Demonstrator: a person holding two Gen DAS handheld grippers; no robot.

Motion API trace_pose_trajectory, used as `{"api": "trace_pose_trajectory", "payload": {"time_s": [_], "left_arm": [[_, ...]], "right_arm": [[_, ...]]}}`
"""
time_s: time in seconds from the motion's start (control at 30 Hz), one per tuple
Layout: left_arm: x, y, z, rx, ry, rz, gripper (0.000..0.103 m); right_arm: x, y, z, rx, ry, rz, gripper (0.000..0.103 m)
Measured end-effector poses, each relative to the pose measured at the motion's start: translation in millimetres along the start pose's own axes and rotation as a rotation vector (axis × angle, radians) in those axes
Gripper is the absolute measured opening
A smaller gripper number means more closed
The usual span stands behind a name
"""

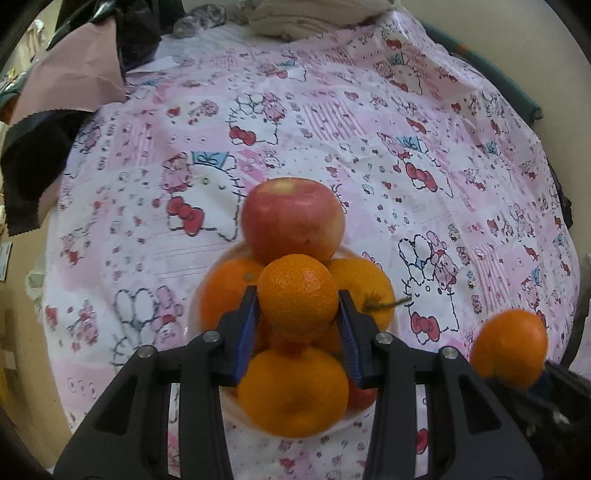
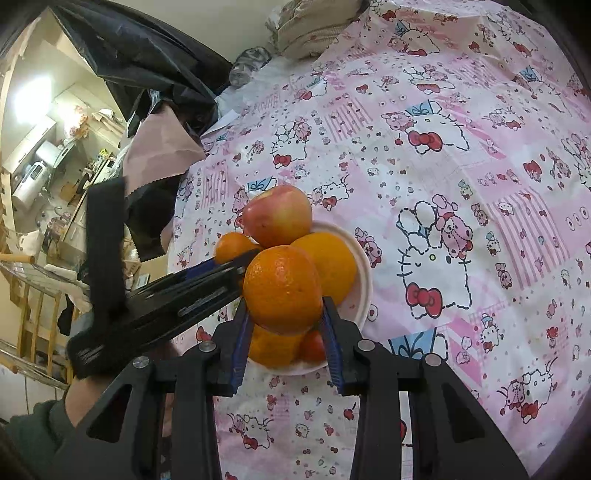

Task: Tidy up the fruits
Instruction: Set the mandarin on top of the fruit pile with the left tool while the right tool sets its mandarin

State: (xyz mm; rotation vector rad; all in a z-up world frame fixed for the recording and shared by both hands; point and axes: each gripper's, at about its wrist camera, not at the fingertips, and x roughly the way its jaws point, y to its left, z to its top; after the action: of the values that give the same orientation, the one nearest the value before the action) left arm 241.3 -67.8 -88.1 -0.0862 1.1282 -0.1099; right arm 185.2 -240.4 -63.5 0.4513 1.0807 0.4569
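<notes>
1. The left gripper (image 1: 297, 308) holds a small tangerine (image 1: 297, 291) between its blue pads, over a white plate (image 2: 364, 273) piled with fruit.
2. The right gripper (image 2: 284, 321) clamps an orange (image 2: 282, 288), near the plate's near edge.
3. On the plate a red apple (image 1: 293, 219) sits at the far side, with oranges (image 1: 221, 291) crowded to its left and right and one large orange (image 1: 293, 391) nearest; the heap leaves little free room.
4. The pink cartoon-print tablecloth (image 1: 406, 147) covers the table; dark and pink fabric (image 1: 55, 110) lies far left, a beige bundle (image 1: 314, 16) at the far edge.
5. Only the right wrist view shows a sleeve (image 2: 33, 432), the left gripper from the side, and a cluttered room to the left.
6. Only the left wrist view shows the right gripper's orange from the side, at right.
</notes>
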Motion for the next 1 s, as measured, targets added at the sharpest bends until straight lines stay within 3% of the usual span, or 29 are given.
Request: {"api": "trace_pose_trajectory", "payload": {"time_s": [0.17,0.37,0.4,0.43,0.5,0.73,0.87,1.0], "left_arm": [[10,0,2,-0.019,0.017,0.023,0.038],[11,1,2,-0.01,0.018,0.038,0.046],[10,0,2,-0.009,0.018,0.05,0.055],[8,1,2,-0.011,0.016,0.073,0.073],[0,4,2,-0.028,-0.006,0.061,0.087],[-29,12,-6,-0.013,-0.037,0.075,0.087],[-54,26,-17,-0.031,-0.058,0.093,0.087],[-73,45,-35,-0.047,-0.053,0.157,0.087]], "right_arm": [[0,1,1,-0.01,0.004,0.005,0.037],[1,4,0,-0.018,0.01,0.009,0.037],[1,4,0,-0.021,0.009,0.007,0.037],[0,4,0,-0.022,0.007,0.004,0.037],[0,3,0,-0.016,0.005,0.004,0.037],[-1,-5,-1,0.008,-0.001,-0.016,0.038],[5,-32,-2,0.15,0.034,0.025,0.038],[17,-51,-5,0.215,0.077,-0.026,0.038]]}}
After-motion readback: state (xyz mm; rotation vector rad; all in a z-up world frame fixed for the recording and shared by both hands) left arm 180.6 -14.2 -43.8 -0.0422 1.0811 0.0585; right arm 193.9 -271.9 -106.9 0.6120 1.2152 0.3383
